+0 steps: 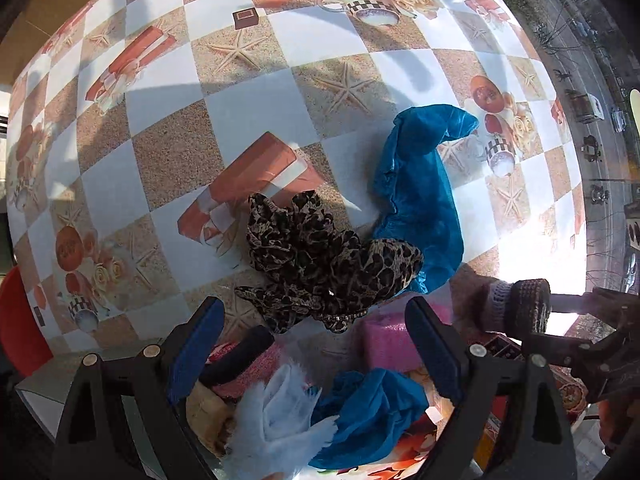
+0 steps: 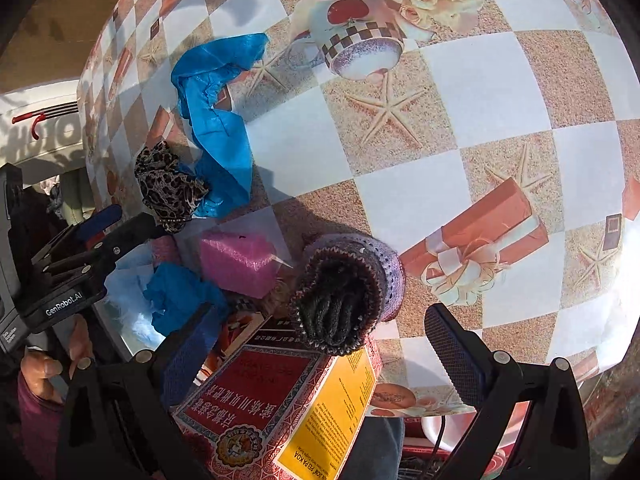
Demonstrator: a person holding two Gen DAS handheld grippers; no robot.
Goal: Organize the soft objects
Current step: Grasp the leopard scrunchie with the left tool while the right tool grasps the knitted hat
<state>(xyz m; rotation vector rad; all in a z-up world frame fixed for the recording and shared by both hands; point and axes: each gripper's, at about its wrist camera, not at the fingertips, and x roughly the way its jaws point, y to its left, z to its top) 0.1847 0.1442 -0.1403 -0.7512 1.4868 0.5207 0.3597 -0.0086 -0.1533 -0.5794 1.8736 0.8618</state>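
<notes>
A leopard-print scrunchie (image 1: 320,256) lies on the checkered tablecloth just ahead of my open left gripper (image 1: 316,344). A blue cloth (image 1: 420,184) lies beside it to the right. Below the left gripper a clear container holds a white fluffy piece (image 1: 276,412), another blue cloth (image 1: 368,416), a pink sponge (image 1: 388,340) and a pink-and-dark item (image 1: 244,360). My right gripper (image 2: 320,340) is open; a knitted purple-and-dark hat (image 2: 348,284) sits between its fingers on a red box (image 2: 256,400). The scrunchie (image 2: 168,188) and blue cloth (image 2: 216,120) also show in the right wrist view.
The red-and-yellow printed box lies at the table's near edge. A red chair (image 1: 20,320) stands at the left. A window with a street view is at the right (image 1: 592,120). The tablecloth (image 2: 480,120) stretches ahead.
</notes>
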